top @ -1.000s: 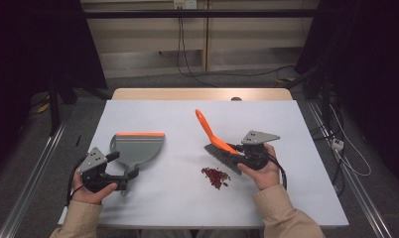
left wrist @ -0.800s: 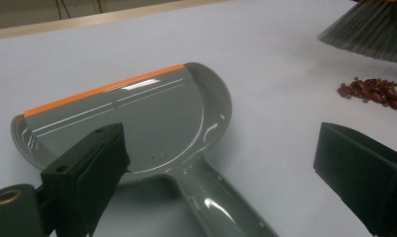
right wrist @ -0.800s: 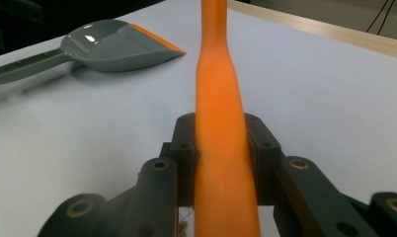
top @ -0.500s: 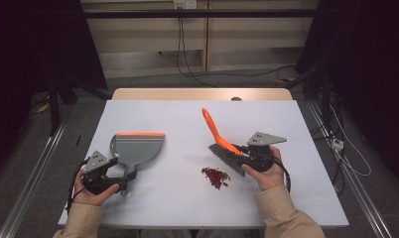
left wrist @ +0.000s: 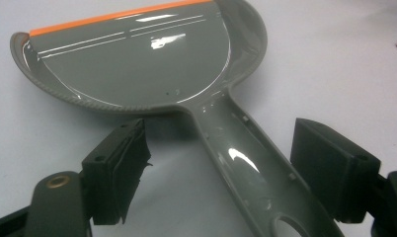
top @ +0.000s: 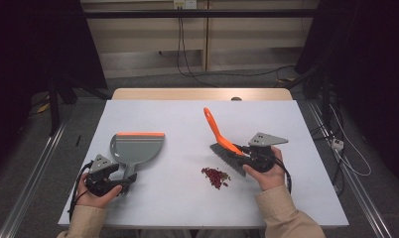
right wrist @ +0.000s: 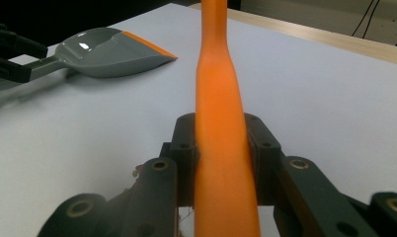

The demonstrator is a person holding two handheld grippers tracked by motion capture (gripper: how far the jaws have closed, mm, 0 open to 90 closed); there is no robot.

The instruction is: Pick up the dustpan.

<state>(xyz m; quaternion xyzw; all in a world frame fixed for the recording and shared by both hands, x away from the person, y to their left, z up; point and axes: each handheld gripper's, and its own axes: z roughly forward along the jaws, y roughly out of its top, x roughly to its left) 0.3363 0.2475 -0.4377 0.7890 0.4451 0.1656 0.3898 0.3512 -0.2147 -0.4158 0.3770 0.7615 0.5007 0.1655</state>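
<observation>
The high view takes in the whole white table (top: 187,124), with the grey dustpan (top: 136,148) at centre left, its orange lip turned toward the top of the frame, a small heap of red crumbs (top: 215,177) below centre, and the brush (top: 226,147) at centre right, its orange handle slanting up toward the top and its dark bristles low near the crumbs; the left gripper view adds what that view cannot, the dustpan's handle (left wrist: 246,163) running between two black pads (left wrist: 118,168) that stand apart from it on either side, so the left gripper (top: 113,182) is part open, its jaws having just been closing, with no grip yet; the right gripper view shows the right gripper (right wrist: 221,148) clamped on the orange handle (right wrist: 220,123), the dustpan (right wrist: 105,52) lying at upper left; both hands rest low at the bottom of the high view, sleeves in from the edge; no writing can be read anywhere.
</observation>
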